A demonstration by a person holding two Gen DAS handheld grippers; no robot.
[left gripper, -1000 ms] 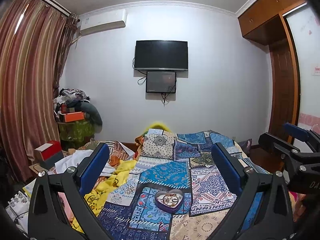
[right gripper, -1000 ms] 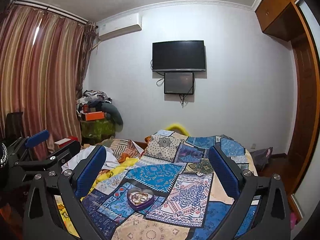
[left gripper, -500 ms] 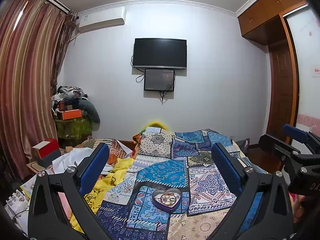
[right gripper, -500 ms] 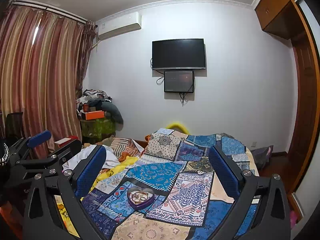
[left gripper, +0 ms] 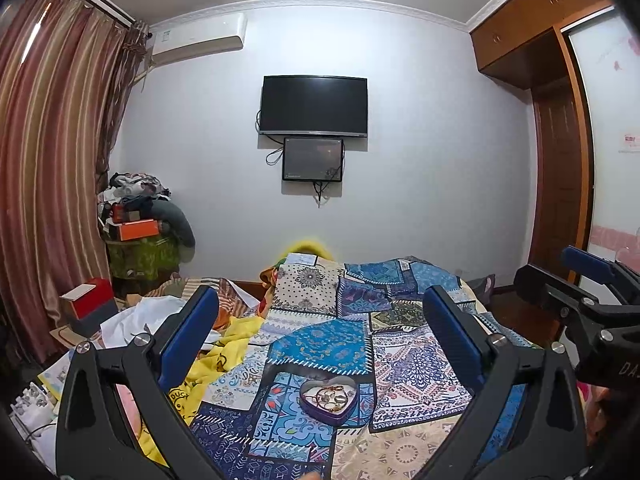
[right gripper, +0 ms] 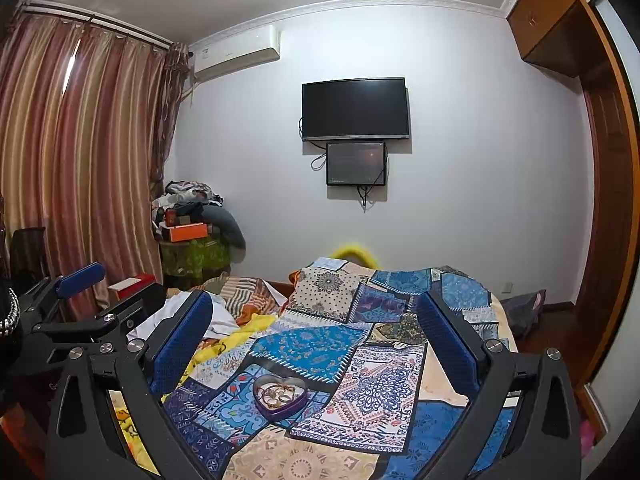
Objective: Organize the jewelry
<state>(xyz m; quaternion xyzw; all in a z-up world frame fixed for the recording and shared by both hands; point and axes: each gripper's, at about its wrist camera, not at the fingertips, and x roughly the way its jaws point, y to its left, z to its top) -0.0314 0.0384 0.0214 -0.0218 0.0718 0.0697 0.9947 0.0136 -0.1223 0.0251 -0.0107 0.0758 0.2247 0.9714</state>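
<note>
Tin [right gripper: 280, 396] of rings is sitting on the bed, low between both grippers' spread jaws: left gripper [left gripper: 320, 340], right gripper [right gripper: 316, 340].

A small heart-shaped tin [left gripper: 329, 400] sits open on a bed, resting on a patchwork bedspread [left gripper: 320, 344] of blue, white and cream printed squares. The tin is shallow, with a purple outer wall and a pale silvery rim. It lies flat, its pointed end toward the camera and its two lobes toward the far wall. It lies on a dark blue patch with light blue scrollwork, near the foot of the bed. Inside is a loose tangle of jewelry [left gripper: 327, 397]: thin gold-coloured chains and several small rings, piled together across the tin's floor. Single pieces are too small to tell apart.
</note>
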